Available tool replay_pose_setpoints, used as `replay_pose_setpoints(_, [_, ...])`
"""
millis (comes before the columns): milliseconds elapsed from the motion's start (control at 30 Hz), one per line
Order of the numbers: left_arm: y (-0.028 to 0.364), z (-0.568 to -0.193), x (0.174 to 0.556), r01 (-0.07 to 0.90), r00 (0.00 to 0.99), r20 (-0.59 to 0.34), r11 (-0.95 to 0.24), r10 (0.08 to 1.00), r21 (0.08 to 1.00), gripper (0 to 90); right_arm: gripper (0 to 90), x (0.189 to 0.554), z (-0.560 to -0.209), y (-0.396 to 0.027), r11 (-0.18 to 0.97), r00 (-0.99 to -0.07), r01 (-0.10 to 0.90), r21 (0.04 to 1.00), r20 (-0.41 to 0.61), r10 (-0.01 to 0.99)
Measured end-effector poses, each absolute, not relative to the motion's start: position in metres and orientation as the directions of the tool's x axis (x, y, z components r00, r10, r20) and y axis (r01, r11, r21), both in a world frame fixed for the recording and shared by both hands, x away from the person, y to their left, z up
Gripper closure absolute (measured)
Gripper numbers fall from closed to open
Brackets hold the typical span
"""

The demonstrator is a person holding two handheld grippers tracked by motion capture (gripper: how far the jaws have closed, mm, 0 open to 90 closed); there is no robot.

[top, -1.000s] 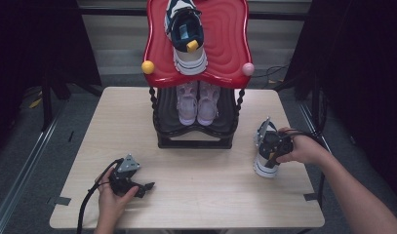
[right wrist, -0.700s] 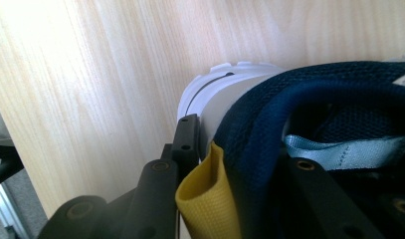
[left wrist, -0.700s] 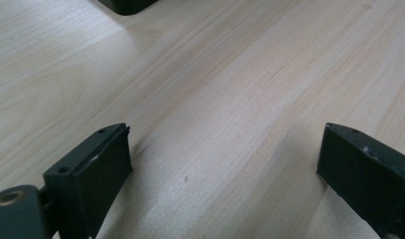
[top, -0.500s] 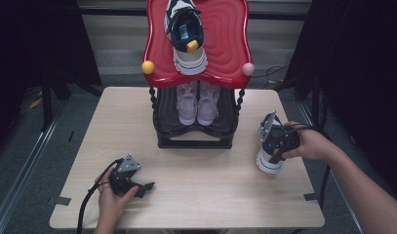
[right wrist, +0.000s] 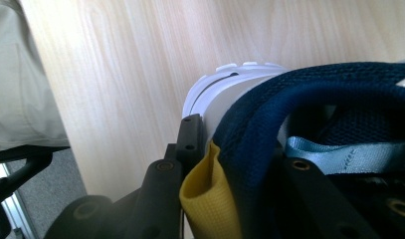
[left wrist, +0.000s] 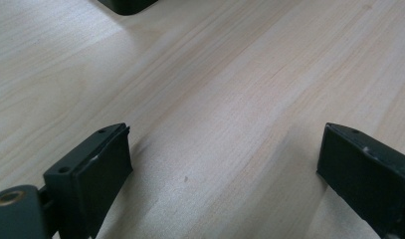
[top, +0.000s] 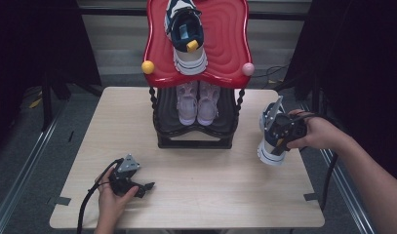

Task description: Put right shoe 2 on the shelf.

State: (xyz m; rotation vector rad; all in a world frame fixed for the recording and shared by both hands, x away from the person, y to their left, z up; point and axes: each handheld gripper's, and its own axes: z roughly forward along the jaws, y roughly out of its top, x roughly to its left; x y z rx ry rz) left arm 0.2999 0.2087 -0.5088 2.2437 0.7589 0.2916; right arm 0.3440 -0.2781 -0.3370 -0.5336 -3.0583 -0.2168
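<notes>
A navy and white sneaker (top: 270, 150) with a yellow heel tab (right wrist: 210, 199) hangs tilted above the table's right side. My right gripper (top: 280, 132) is shut on its heel collar (right wrist: 299, 94). One black finger (right wrist: 190, 135) presses the outside of the heel, and the jaws have just been closing tighter on it. My left gripper (top: 140, 186) rests on the table near the front left. It is open, with bare wood between its fingers (left wrist: 90, 169).
A two-tier shoe rack stands at the table's back middle. Its red top shelf (top: 225, 44) bears a matching navy sneaker (top: 186, 36). A pair of pink sneakers (top: 198, 100) sits on the black lower shelf (top: 193, 141). The wooden table (top: 210, 195) ends close behind the right hand.
My right gripper has risen with the sneaker, which has come up off the table. The left gripper has stayed where it was.
</notes>
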Motion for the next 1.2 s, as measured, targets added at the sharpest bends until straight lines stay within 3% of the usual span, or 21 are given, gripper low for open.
replay_pose_setpoints(700, [0.209,-0.509,0.300,0.433,0.800,-0.019,-0.554,0.600,0.711,6.3,72.0,0.344,-0.248,-0.269,0.929,-0.941,0.336,0.152,0.010,0.339])
replay_pose_setpoints(1200, [0.209,-0.508,0.300,0.431,0.803,-0.014,-0.564,0.596,0.704,6.3,72.2,0.332,-0.165,-0.262,0.935,-0.940,0.308,0.177,-0.099,0.328])
